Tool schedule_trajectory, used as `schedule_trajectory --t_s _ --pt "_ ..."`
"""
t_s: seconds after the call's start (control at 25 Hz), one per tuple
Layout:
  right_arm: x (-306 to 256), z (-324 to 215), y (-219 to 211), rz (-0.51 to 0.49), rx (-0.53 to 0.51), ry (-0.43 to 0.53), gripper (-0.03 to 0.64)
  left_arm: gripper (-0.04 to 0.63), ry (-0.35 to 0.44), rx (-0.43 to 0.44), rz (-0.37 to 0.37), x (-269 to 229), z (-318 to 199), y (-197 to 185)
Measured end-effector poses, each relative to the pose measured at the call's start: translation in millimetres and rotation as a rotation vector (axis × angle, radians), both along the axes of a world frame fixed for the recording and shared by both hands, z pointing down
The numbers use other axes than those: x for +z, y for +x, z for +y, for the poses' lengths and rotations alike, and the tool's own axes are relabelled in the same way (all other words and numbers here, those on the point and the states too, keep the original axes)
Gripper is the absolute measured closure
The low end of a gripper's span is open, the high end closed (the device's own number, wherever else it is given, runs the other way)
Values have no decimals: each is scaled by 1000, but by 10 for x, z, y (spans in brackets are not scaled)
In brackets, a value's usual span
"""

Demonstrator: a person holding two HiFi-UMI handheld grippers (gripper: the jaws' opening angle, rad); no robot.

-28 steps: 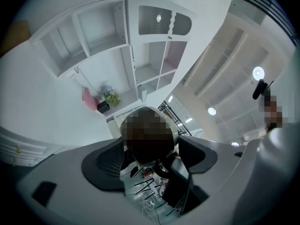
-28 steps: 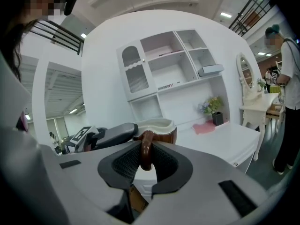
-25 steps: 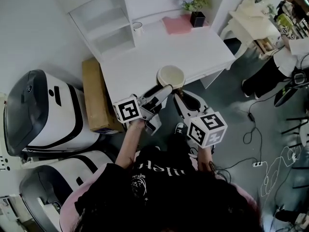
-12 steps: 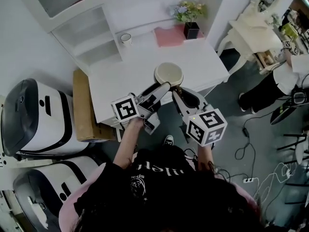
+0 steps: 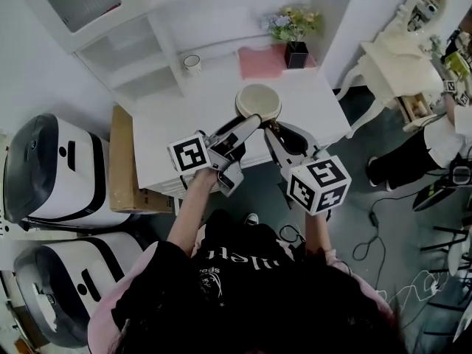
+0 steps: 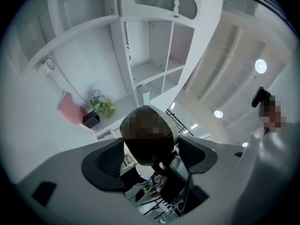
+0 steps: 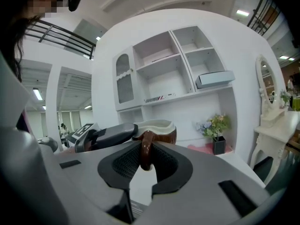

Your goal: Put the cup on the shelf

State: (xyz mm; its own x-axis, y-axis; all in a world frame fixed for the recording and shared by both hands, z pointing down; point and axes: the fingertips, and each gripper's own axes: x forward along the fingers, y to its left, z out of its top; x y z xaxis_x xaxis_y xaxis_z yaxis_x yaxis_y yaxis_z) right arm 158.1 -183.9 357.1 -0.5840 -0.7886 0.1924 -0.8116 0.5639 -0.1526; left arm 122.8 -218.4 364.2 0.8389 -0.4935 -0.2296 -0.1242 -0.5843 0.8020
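A brown cup (image 5: 258, 102) with a cream inside is held over the front of the white desk (image 5: 199, 116). My right gripper (image 5: 271, 130) is shut on its handle (image 7: 146, 154), which stands upright between the pads. My left gripper (image 5: 247, 124) comes in from the left and is shut on the cup's brown body (image 6: 145, 135). The right gripper view shows the cup (image 7: 157, 130) just past my right gripper (image 7: 146, 161), with the left gripper's finger against its side. The white shelf unit (image 5: 140, 50) stands at the desk's back left, its compartments (image 7: 164, 69) open.
On the desk are a small white mug (image 5: 192, 63), a pink cloth (image 5: 262, 61) and a flower pot (image 5: 296, 50). A cardboard box (image 5: 125, 161) and two white-and-black machines (image 5: 51, 168) stand left. At right are a white dressing table (image 5: 402, 57) and another person (image 5: 442, 139).
Both grippers, still holding the cup, have moved a little farther in over the desk toward the shelf. The head view has shifted, so more of the shelf shows.
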Motion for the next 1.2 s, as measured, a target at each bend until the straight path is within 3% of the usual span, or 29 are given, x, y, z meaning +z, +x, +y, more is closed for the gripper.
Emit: schedule_trajectory --t_s 0.4,0.68,1.0,1.2 --pt "-370 -641 92 23 -51 72 534 232 52 -36 -24 -358 -630 64" --pt "-663 -1167 113 37 -59 122 534 231 114 -36 -6 -688 -1149 96" --pt "-988 -1894 27 49 -44 164 534 232 130 -22 26 -988 -1867 9" --pt "-1222 -2222 -7 48 -25 198 534 232 207 -12 -40 -1179 -2163 6"
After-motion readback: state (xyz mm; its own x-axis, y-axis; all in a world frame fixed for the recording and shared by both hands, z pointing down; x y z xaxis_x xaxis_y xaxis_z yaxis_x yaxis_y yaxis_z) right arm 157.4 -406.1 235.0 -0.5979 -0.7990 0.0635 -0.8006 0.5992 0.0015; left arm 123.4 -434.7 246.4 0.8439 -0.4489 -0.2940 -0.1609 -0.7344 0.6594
